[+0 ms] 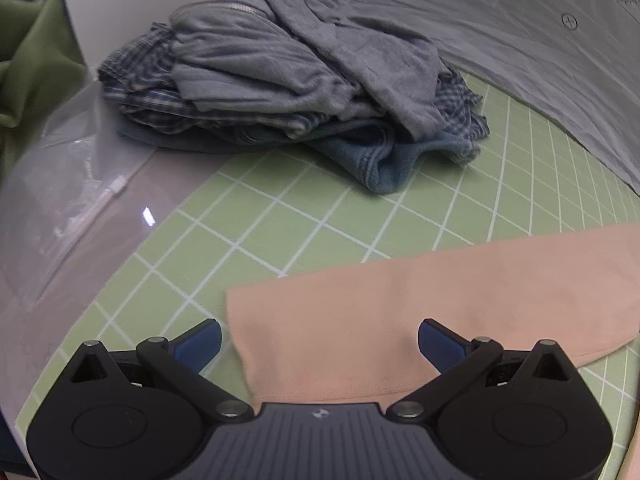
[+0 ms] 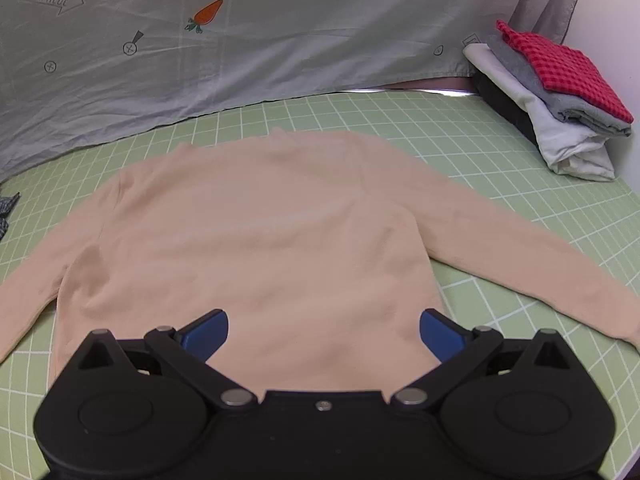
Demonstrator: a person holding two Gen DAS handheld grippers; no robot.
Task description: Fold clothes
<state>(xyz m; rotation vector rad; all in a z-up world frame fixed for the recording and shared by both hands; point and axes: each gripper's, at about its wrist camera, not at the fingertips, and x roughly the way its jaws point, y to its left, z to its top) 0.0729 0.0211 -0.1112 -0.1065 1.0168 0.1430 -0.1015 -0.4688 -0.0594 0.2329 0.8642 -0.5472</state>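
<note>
A peach long-sleeved sweater [image 2: 260, 232] lies flat on the green grid mat [image 2: 460, 140], body spread and both sleeves stretched out to the sides. My right gripper [image 2: 323, 332] hovers open over the sweater's lower hem, blue pads wide apart, nothing between them. In the left wrist view one peach sleeve [image 1: 420, 304] runs across the mat [image 1: 280, 232], and my left gripper [image 1: 319, 342] stands open above the sleeve's cuff end, holding nothing.
A heap of unfolded grey, plaid and blue clothes [image 1: 288, 80] sits beyond the left gripper. A folded stack topped by red check cloth [image 2: 560, 96] rests at the mat's far right. A grey printed sheet [image 2: 200, 60] hangs behind. A clear plastic bag [image 1: 68, 208] lies at left.
</note>
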